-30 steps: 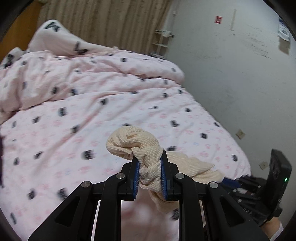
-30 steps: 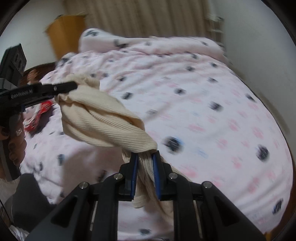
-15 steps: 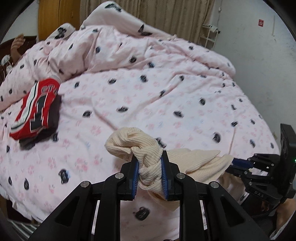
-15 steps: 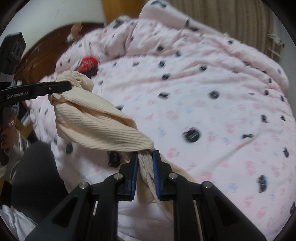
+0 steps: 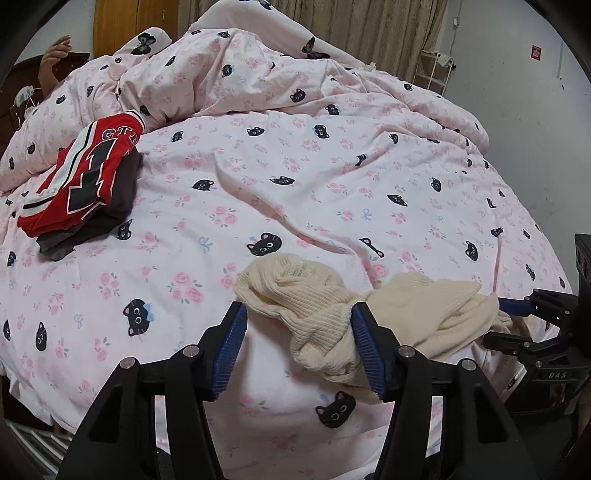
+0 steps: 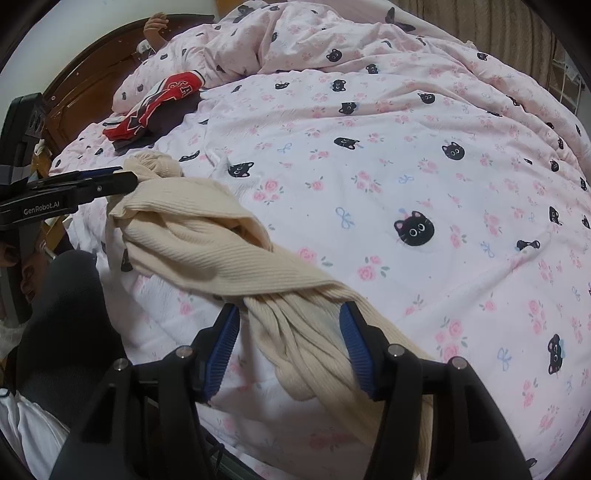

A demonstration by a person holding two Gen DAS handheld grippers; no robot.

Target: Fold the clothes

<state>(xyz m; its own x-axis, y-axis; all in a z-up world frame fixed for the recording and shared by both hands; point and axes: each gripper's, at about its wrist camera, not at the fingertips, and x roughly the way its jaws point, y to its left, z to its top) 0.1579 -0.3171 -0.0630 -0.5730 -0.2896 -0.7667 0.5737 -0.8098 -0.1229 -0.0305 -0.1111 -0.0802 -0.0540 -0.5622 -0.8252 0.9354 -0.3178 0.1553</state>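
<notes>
Cream ribbed knit garment [image 5: 332,317], twisted into a rope, lies bunched at the near edge of the bed, spanning between the two grippers

Left gripper [image 5: 297,349]: jaws have just been opening, now stand wide; the bunched end of the knit sits between them, leaning on the right blue pad, clear gap to the left pad, so no grip

Right gripper [image 6: 288,350]: jaws have also just been opening, wide now; the twisted strand runs through the gap, right pad touching or nearly so, left pad apart, not clamped. In the right wrist view the left gripper shows at the far left against the knot end of the garment

Surface: bed covered by a pale pink quilt [image 5: 332,177] printed with black cat faces, pink roses and blue bows; lightly creased in the middle, heaped into rumpled folds along the far side

Folded red jersey with white and black lettering [image 5: 79,177] sits far left on the quilt on top of a dark grey folded garment [image 5: 110,218], well apart from the knit

Room: beige pleated curtain [image 5: 369,26] behind the bed, orange-brown wooden panel [image 5: 133,26] far left, dark wooden headboard [image 6: 92,77] at the left, white scuffed wall [image 5: 517,103] on the right with a small red sticker, white wire rack [image 5: 436,70] in the far right corner

A person's hand [image 5: 55,61] shows above the headboard far left
</notes>
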